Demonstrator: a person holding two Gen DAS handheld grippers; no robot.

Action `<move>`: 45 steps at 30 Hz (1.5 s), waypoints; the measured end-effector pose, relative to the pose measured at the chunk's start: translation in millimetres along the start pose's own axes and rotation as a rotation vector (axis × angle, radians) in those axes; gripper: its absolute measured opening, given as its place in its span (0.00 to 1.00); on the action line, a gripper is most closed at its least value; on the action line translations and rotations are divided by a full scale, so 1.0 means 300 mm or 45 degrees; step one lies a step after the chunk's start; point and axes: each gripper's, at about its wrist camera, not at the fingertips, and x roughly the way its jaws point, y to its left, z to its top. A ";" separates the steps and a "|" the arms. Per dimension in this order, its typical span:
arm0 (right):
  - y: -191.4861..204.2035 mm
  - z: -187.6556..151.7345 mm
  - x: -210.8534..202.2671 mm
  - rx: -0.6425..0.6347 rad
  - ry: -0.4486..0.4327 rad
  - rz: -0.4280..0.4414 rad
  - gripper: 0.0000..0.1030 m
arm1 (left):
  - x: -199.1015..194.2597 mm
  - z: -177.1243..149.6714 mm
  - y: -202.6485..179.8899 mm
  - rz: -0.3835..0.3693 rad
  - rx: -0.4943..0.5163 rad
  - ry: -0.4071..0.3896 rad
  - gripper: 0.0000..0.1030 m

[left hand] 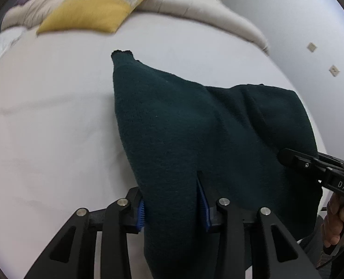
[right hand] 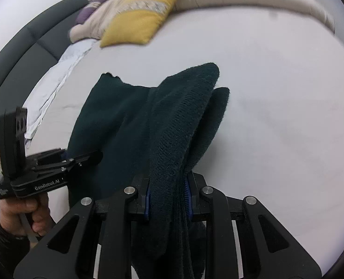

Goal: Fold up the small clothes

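Dark green knit (left hand: 183, 127) swallowing both tongs' blue pads (left hand: 141, 214), held edges hidden

Soft even daylight, faint shadows, blurred far edge, fisheye-curved dark corners

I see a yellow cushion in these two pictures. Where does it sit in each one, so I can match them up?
Left wrist view: the yellow cushion lies at the top left, blurred, on the far side of the bed.
Right wrist view: the yellow cushion lies at the top, left of centre.
Shared landmark: the dark green garment, which both grippers clamp, spreads across the white sheet below the cushion.
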 end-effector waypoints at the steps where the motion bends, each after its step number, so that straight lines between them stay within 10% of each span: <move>1: -0.033 -0.008 0.053 0.030 0.025 -0.007 0.20 | 0.026 -0.009 0.017 0.008 -0.011 0.003 0.47; 9: -0.207 -0.080 0.212 0.178 0.023 0.104 0.37 | 0.084 -0.020 0.072 0.049 -0.064 -0.056 0.86; 19: -0.286 -0.052 0.007 0.354 -0.153 0.025 0.48 | -0.121 -0.043 0.056 0.192 -0.104 -0.227 0.81; 24: -0.189 -0.014 -0.067 0.276 -0.177 0.326 0.48 | -0.204 -0.035 -0.030 0.043 -0.031 -0.323 0.81; 30: -0.145 -0.056 0.057 0.304 -0.051 0.472 0.48 | -0.083 -0.113 0.003 -0.167 -0.077 -0.201 0.81; 39: -0.236 -0.171 0.208 0.420 -0.021 0.496 0.22 | -0.034 -0.177 0.035 -0.130 -0.129 -0.168 0.81; 45: -0.328 -0.230 0.109 0.487 -0.069 0.385 0.30 | -0.169 -0.192 0.093 -0.147 -0.235 -0.286 0.75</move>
